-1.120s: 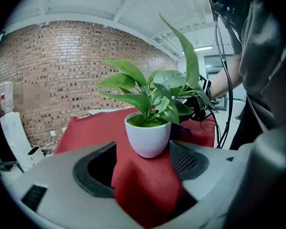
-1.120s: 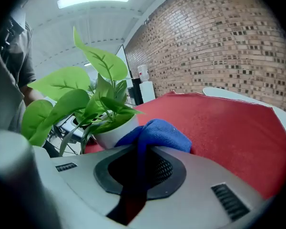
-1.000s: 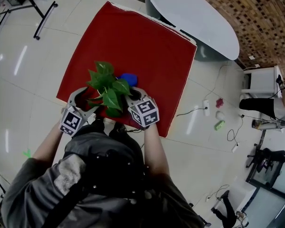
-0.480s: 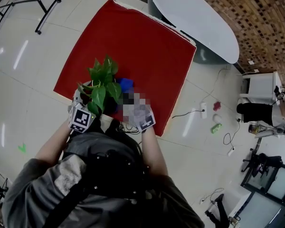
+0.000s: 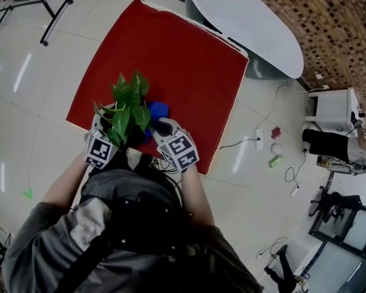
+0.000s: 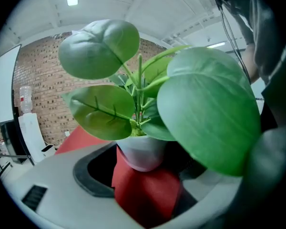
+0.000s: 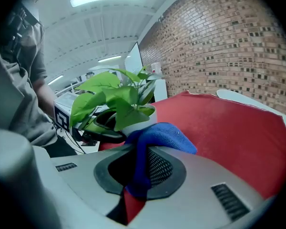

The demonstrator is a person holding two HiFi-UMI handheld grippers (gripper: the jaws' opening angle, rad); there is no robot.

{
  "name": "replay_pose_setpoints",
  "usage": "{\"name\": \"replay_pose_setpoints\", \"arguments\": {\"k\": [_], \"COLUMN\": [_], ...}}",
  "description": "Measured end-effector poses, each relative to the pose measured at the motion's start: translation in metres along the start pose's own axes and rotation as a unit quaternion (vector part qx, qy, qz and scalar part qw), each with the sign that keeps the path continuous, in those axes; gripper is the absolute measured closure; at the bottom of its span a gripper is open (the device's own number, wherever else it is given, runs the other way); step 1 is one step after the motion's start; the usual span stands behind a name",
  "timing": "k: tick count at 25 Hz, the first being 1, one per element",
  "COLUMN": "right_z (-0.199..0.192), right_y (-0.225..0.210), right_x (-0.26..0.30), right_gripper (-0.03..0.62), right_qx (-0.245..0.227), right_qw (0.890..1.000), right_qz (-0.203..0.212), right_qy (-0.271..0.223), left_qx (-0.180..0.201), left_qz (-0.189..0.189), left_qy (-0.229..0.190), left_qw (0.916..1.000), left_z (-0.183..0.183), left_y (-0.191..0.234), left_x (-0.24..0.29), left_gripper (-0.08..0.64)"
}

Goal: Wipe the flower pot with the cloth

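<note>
While the right gripper (image 7: 142,171) pinches the blue cloth (image 7: 164,135) tight in its fingers, laying it against the small white flower pot (image 6: 140,151), the left gripper (image 6: 144,174) clasps that pot between widely spread fingers at the red worktop's (image 5: 183,66) near edge. Broad green leaves (image 6: 207,123) crowd the left gripper view; only the head view shows the white oval table (image 5: 244,23) beyond.

Glossy pale floor (image 5: 36,78), brick wall (image 5: 335,17), white oval table (image 5: 244,23).
</note>
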State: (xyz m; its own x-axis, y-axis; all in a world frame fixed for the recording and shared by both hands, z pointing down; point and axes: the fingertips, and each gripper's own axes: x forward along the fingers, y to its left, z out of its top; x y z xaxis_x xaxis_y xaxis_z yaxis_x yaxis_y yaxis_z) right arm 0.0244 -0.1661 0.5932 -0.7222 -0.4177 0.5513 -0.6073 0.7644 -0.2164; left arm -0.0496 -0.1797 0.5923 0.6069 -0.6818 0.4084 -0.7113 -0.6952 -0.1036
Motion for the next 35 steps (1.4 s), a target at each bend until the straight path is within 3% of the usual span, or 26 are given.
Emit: {"name": "replay_pose_setpoints", "arguments": {"k": [5,9,14,21,26,30,35], "right_z": [0.028,0.052,0.065,0.06,0.045,0.035,0.029], "right_y": [-0.038,-0.042,-0.04,-0.051,-0.063,-0.067,-0.07], "right_x": [-0.025,-0.01,0.028,0.059,0.072,0.079,0.076], "right_gripper": [0.534,0.534,0.534,0.534,0.534,0.534,0.534], "right_qx": [0.047,0.054,0.041,0.072,0.067,0.038,0.029], "right_qw": [0.997,0.995,0.996,0.994,0.996,0.999,0.999], "right_qz": [-0.028,-0.003,0.037,0.07,0.055,0.018,-0.013], "right_qy": [-0.058,-0.085,-0.064,-0.038,-0.009,0.018,0.013], "left_qx": [0.01,0.023,0.037,0.049,0.061,0.063,0.019], "left_qz": [-0.068,-0.109,-0.16,-0.228,-0.261,-0.281,-0.256], "left_qy": [-0.003,-0.005,-0.004,0.004,0.011,0.017,0.021], "left_qw": [0.9976,0.9937,0.9864,0.9725,0.9634,0.9575,0.9661], "left_z": [0.001,-0.005,-0.004,-0.01,-0.01,-0.01,-0.011], "left_y": [0.005,0.011,0.018,0.029,0.03,0.03,0.029], "left_x": [0.001,0.0,0.007,0.013,0.021,0.022,0.021], "left_gripper": [0.176,0.178,0.178,0.178,0.178,0.175,0.167]}}
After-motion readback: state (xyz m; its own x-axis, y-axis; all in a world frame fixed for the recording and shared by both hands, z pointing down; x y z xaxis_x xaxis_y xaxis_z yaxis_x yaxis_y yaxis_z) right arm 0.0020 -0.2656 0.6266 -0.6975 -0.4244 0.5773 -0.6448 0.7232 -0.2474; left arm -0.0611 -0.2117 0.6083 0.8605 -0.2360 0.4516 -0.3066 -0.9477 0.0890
